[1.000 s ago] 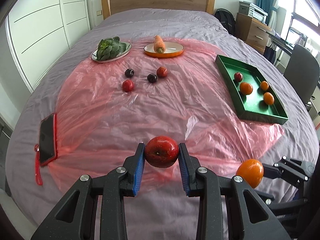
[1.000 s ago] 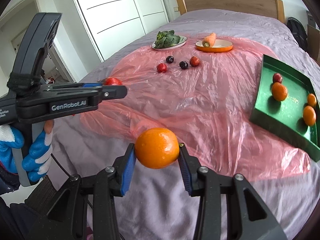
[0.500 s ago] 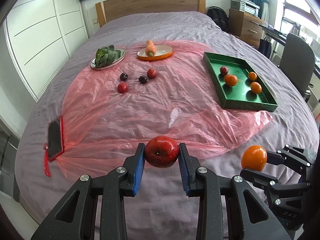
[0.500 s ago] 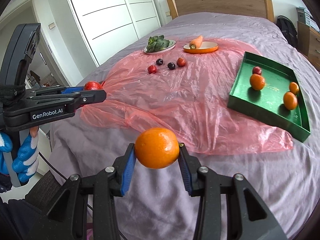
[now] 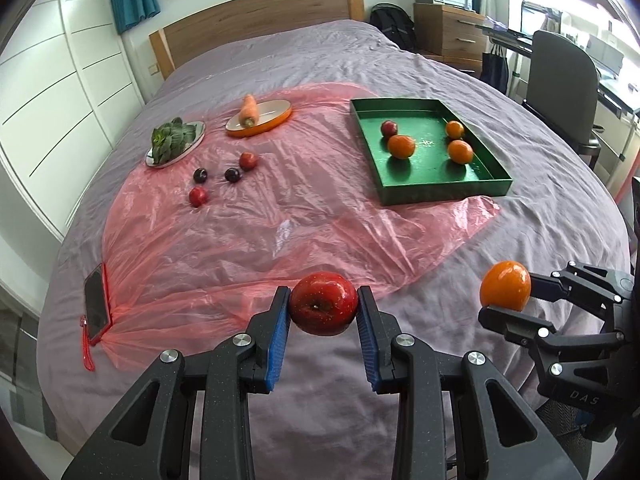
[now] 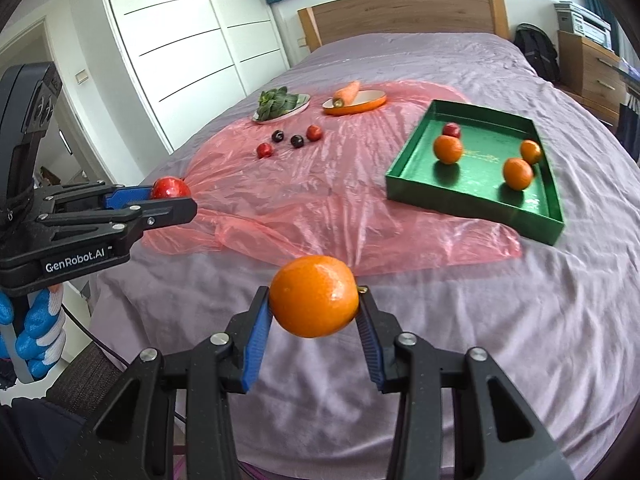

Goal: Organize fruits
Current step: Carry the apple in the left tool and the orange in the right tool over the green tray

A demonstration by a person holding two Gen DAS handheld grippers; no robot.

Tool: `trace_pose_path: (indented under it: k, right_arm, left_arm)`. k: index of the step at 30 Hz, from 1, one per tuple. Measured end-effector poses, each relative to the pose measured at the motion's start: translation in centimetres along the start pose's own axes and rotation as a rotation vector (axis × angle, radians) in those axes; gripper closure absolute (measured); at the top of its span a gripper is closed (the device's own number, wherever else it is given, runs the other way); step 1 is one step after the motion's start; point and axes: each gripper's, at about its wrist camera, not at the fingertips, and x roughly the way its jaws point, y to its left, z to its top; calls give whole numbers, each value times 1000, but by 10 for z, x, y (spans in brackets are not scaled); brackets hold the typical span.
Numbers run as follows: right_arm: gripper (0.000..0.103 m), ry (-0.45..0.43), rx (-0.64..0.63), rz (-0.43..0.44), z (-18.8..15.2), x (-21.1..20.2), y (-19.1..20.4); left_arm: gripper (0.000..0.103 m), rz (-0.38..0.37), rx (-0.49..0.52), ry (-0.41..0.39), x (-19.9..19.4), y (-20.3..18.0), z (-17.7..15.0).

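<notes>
Hovering off the pink sheet's (image 5: pixel 280 216) near edge over bare bedspread (image 5: pixel 320 408), left gripper (image 5: pixel 323 309) clamps a red apple (image 5: pixel 323 309), right gripper (image 6: pixel 314 297) an orange (image 6: pixel 314 297); green tray (image 5: pixel 440 194) sits well ahead.

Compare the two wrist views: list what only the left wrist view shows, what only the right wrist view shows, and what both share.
Only the left wrist view: a phone on the bed's left edge and an office chair.

Only the right wrist view: a blue-gloved hand holding the left gripper.

Both: the green tray with four fruits, the carrot, the leafy greens, the apple and the orange, each clamped in jaws.
</notes>
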Motion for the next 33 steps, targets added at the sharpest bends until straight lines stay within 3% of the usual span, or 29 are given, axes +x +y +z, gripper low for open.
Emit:
trace_pose_path:
  k: [19, 33]
  right_arm:
    - [36, -39, 113, -67, 1, -14, -77]
    - [36, -71, 142, -142, 36, -8, -137]
  left_arm:
    - [75, -47, 76, 38, 43, -50, 37]
    - [75, -119, 85, 29, 94, -70, 88]
